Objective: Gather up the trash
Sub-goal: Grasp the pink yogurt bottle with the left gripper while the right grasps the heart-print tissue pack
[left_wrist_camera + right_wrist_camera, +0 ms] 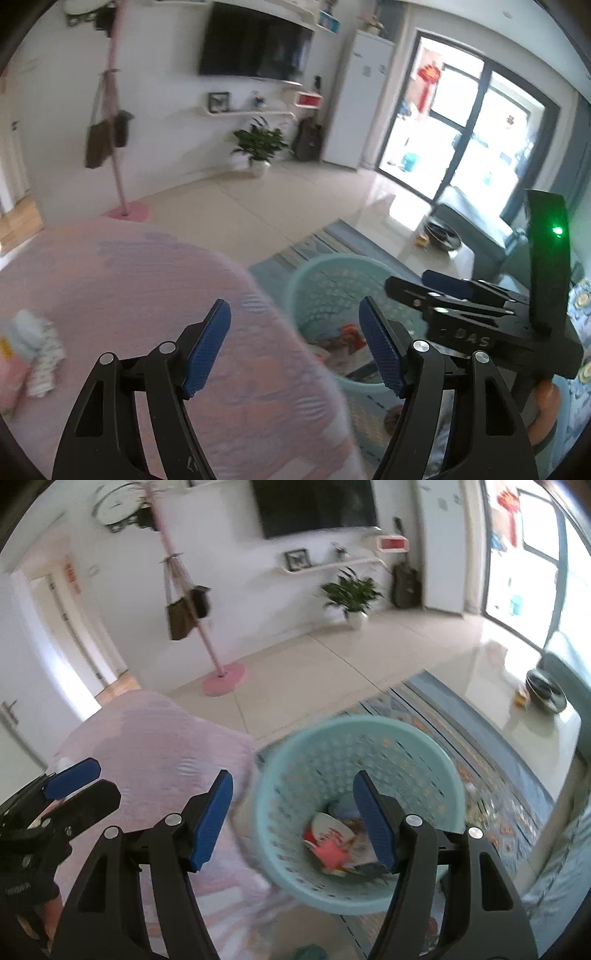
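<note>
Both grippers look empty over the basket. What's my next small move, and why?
Probably swing the left gripper left toward the crumpled wrappers on the pink cover. Both it and the right gripper are open and empty, the basket already holds trash, and those wrappers are the only loose litter in view.

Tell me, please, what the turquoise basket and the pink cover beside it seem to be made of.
The turquoise basket looks like moulded plastic, smooth with a slight sheen: its wall is a regular grid of small holes under a solid rim. The pink cover appears to be soft woven or quilted fabric, matte: it drapes over a rounded edge and shows a ribbed texture. Blur leaves the exact cloth uncertain.
</note>
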`<state>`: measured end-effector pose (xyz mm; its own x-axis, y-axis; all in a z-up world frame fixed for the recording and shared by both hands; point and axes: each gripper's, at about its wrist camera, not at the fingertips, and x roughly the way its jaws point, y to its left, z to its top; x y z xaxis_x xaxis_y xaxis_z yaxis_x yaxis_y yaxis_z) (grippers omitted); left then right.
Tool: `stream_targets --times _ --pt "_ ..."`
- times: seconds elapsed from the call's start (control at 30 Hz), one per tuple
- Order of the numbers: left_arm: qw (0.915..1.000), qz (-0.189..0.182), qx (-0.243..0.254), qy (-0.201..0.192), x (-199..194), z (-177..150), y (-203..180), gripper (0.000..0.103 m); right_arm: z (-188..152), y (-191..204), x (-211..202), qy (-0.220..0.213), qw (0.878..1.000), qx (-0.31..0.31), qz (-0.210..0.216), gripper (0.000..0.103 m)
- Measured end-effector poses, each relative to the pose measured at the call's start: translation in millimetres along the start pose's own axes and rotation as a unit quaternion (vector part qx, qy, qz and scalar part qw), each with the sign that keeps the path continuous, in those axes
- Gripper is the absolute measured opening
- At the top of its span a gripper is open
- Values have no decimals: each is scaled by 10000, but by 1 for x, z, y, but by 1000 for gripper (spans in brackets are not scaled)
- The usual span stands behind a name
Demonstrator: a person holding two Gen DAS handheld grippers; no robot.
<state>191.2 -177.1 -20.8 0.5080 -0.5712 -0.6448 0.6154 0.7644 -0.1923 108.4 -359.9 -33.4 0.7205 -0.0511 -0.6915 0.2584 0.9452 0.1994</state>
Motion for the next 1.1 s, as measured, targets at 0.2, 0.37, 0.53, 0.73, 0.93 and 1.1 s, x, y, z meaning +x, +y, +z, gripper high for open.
stream_targets --times 0.2,0.37,0.53,0.73,0.93,1.1 --pt "9974 507 -363 -369 -47 0 57 74 10 71 -1 -124 9969 -661 397 64" --pt "9919 974 -615 -535 -81 -7 111 77 15 133 8 -65 9907 -1099 802 63" --pt "9864 1321 -824 -521 -106 -19 162 81 13 193 28 138 9827 -1455 1135 44" --pt "9821 1676 -824 -239 -108 -34 216 83 -1 241 51 356 9760 -1658 1364 37" --pt "9837 1495 -958 286 -87 -46 264 84 -9 270 78 596 9716 -1840 1362 37" --pt "9883 1004 -837 789 -79 -58 262 84 -11 277 95 767 9708 -1854 1318 37"
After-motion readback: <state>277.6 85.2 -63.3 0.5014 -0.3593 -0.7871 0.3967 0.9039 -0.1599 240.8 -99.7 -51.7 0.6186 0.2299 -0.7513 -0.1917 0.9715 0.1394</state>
